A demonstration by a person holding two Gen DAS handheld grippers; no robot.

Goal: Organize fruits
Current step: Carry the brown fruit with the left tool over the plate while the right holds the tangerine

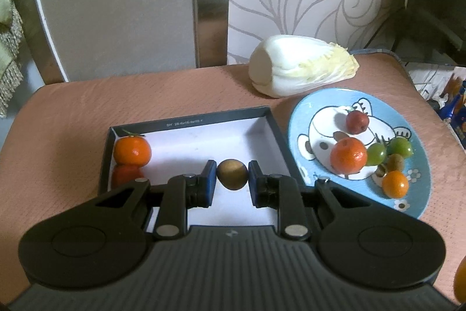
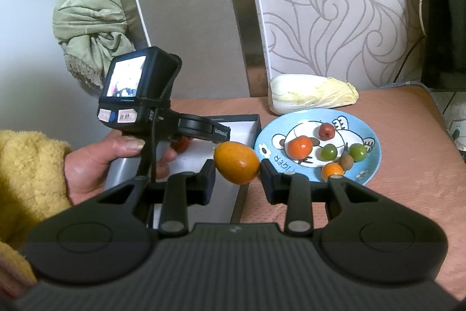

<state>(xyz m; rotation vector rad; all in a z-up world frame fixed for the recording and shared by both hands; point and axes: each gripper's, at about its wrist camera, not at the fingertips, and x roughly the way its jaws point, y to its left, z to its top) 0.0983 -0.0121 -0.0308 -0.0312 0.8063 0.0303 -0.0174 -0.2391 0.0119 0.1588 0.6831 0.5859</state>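
Note:
My left gripper [image 1: 232, 175] is shut on a small brown fruit [image 1: 232, 174] and holds it over the white floor of a dark box [image 1: 189, 124]. Two orange-red fruits [image 1: 131, 151] lie at the box's left wall. My right gripper [image 2: 236, 168] is shut on an orange oval fruit [image 2: 236, 166] near the box's right edge [image 2: 247, 118]. A blue cartoon plate [image 1: 303, 118] to the right holds several fruits: a red one [image 1: 357, 121], a tangerine [image 1: 348, 156], two green ones [image 1: 401, 146], a kiwi and a small orange. The plate also shows in the right wrist view [image 2: 372, 162].
A napa cabbage [image 1: 300, 67] lies behind the plate on the pink cloth [image 1: 72, 112]. A patterned wall panel stands behind. The left hand-held gripper with its camera [image 2: 137, 95] is at left in the right wrist view. Clutter sits at the far right edge.

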